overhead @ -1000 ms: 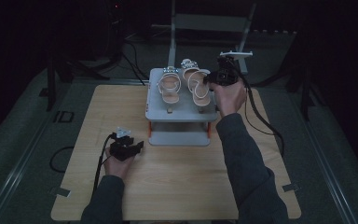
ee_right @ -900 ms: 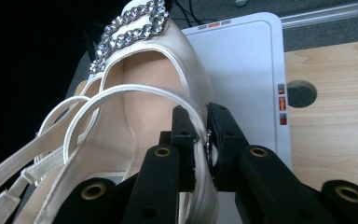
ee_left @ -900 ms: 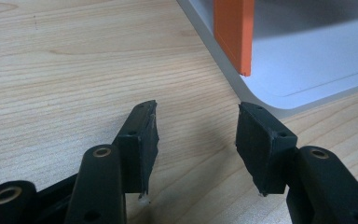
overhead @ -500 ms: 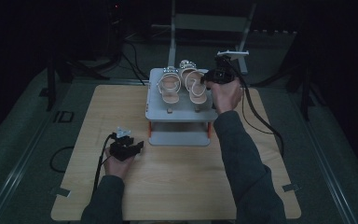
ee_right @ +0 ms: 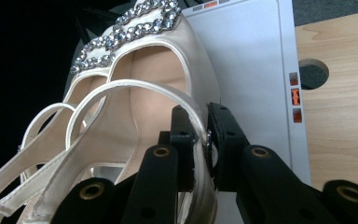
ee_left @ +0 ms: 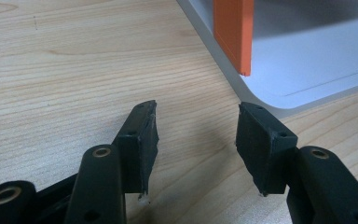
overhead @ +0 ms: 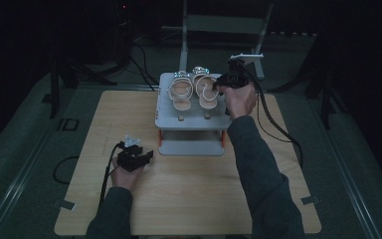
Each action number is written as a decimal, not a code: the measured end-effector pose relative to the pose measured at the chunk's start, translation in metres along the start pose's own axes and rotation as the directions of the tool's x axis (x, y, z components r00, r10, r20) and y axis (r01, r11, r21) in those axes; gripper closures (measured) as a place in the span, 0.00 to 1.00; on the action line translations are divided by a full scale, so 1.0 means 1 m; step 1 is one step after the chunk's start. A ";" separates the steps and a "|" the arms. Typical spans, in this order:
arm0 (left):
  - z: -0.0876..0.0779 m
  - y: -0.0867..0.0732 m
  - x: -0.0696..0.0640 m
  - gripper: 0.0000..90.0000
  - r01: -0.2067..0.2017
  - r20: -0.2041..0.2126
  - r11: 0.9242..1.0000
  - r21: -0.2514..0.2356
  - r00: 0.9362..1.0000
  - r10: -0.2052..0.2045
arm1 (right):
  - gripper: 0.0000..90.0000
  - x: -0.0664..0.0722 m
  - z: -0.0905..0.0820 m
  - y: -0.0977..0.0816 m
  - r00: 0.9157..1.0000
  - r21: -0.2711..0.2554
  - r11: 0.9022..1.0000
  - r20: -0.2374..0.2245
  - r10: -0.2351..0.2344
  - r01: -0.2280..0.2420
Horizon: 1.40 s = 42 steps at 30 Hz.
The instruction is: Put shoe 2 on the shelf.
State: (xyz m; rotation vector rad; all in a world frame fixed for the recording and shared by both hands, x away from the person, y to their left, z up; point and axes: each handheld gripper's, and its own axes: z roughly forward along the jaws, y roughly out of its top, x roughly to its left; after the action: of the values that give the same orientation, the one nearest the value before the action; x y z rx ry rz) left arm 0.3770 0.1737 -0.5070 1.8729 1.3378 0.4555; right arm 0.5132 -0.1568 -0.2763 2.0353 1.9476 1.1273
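Two cream sandals with rhinestone toe straps stand side by side on top of a grey rack. My right gripper is shut on the side edge of the right sandal, pinching its rim between the pads. The left sandal sits untouched beside it. My left gripper rests low over the wooden table, open, with nothing between its fingers. It points at the rack's bottom shelf and an orange leg.
The rack has two grey shelves joined by orange legs and stands at the far middle of the table. A white stand rises behind the table. Cables trail from both grippers. A round hole is cut in the tabletop beside the rack.
My right hand has shifted slightly to the left with the right sandal in its grip. The left hand has stayed where it was.
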 end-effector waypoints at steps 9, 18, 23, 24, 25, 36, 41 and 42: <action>0.000 0.000 0.000 0.54 0.000 0.001 1.000 0.001 1.000 0.000 | 0.90 0.000 0.010 -0.002 1.000 0.035 0.999 0.023 -0.015 0.014; 0.000 0.000 0.000 0.54 -0.001 -0.001 1.000 0.000 1.000 0.001 | 0.91 -0.005 0.012 -0.002 1.000 0.048 0.999 0.006 -0.013 0.013; 0.000 0.000 0.000 0.54 0.000 -0.002 1.000 -0.002 1.000 0.000 | 0.90 -0.007 0.012 -0.001 1.000 0.053 0.998 -0.002 -0.021 0.021; 0.000 0.000 0.000 0.54 0.000 -0.002 1.000 -0.002 1.000 0.000 | 0.90 -0.007 0.013 -0.001 1.000 0.056 0.998 -0.006 -0.022 0.022; 0.000 0.000 0.000 0.54 -0.001 -0.003 1.000 -0.002 1.000 0.001 | 0.90 -0.008 0.013 -0.001 1.000 0.058 0.998 -0.009 -0.023 0.023; 0.000 0.000 0.000 0.54 -0.002 -0.002 1.000 -0.002 1.000 0.002 | 0.74 -0.011 0.012 0.002 0.999 0.085 0.996 -0.045 -0.023 0.027; 0.000 0.000 0.000 0.54 -0.002 -0.002 1.000 -0.003 1.000 0.002 | 0.71 -0.009 0.006 0.002 0.998 0.062 0.997 -0.031 -0.053 0.055; 0.000 0.000 -0.001 0.54 -0.001 -0.002 1.000 -0.003 1.000 0.001 | 0.70 -0.008 0.004 0.002 0.998 0.058 0.996 -0.029 -0.062 0.064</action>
State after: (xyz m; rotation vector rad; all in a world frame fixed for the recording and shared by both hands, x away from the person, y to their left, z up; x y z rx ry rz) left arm 0.3771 0.1730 -0.5071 1.8713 1.3366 0.4600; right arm 0.5184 -0.1627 -0.2816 1.9818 2.0663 1.1031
